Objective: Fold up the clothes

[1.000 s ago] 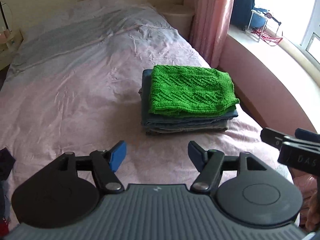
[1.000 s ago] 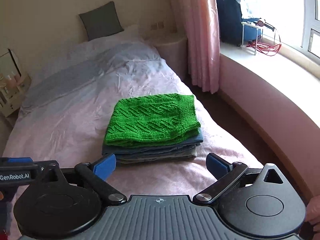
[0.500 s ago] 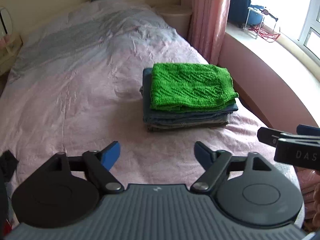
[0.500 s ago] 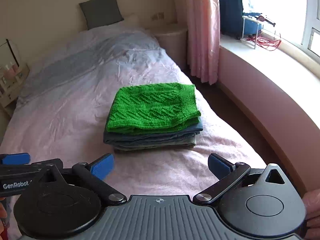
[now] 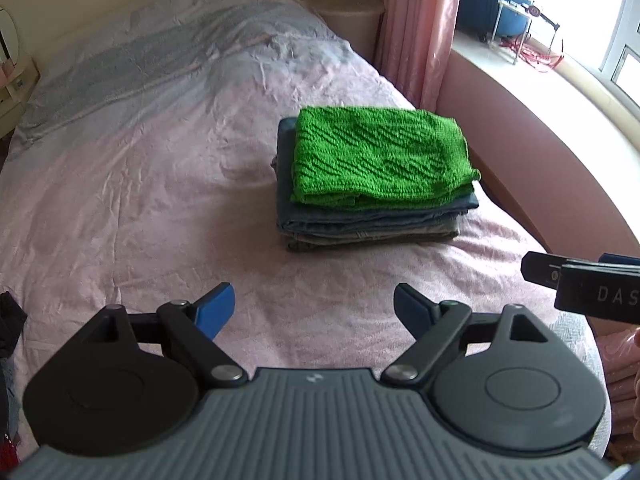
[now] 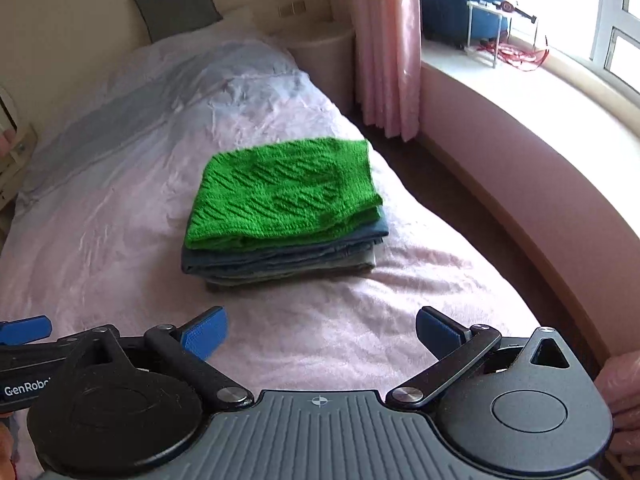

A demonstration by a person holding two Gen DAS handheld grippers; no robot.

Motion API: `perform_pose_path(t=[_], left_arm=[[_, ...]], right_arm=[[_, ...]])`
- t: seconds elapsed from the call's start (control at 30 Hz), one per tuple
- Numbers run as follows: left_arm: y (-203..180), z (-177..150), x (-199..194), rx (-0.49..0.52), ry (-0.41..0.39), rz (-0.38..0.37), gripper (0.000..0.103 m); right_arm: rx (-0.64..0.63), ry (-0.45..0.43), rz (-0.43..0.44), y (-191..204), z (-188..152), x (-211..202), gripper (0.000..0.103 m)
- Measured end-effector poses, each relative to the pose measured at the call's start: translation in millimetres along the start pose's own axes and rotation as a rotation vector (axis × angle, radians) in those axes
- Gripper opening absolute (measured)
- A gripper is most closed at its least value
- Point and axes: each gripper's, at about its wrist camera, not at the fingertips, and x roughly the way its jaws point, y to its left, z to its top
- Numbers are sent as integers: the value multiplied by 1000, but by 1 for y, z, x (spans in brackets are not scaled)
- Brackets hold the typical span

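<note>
A folded green knit sweater (image 5: 376, 160) (image 6: 284, 192) tops a neat stack of folded blue and grey clothes (image 5: 372, 224) (image 6: 280, 260) on the pink bed sheet (image 5: 140, 208) (image 6: 100, 240). My left gripper (image 5: 314, 308) hovers open over the sheet, short of the stack, with nothing between its blue pads. My right gripper (image 6: 320, 328) is open and empty too, a little back from the stack. The right gripper's body shows at the right edge of the left wrist view, and the left one's at the left edge of the right wrist view.
A grey blanket (image 5: 120, 64) lies across the head of the bed below a dark pillow (image 6: 172, 0). A pink curtain (image 6: 384, 40) and a curved pink ledge (image 6: 540, 184) run along the right side. Dark clothing (image 5: 8, 332) sits at the bed's left edge.
Both grippers have drawn back and risen from the stack, which now looks smaller and farther. Both have opened wider. The stack has not moved.
</note>
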Motion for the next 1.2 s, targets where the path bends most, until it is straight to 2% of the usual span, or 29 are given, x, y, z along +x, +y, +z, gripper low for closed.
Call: perform_pose_path(t=[0.37,1.2], left_arm=[[-4,5,32,6,54,6,84],[-22,34,82,27,85,-4,84]], right_arm=[[-3,61,2,-6,4,32,102],[5,125,-16,-21,19,81,102]])
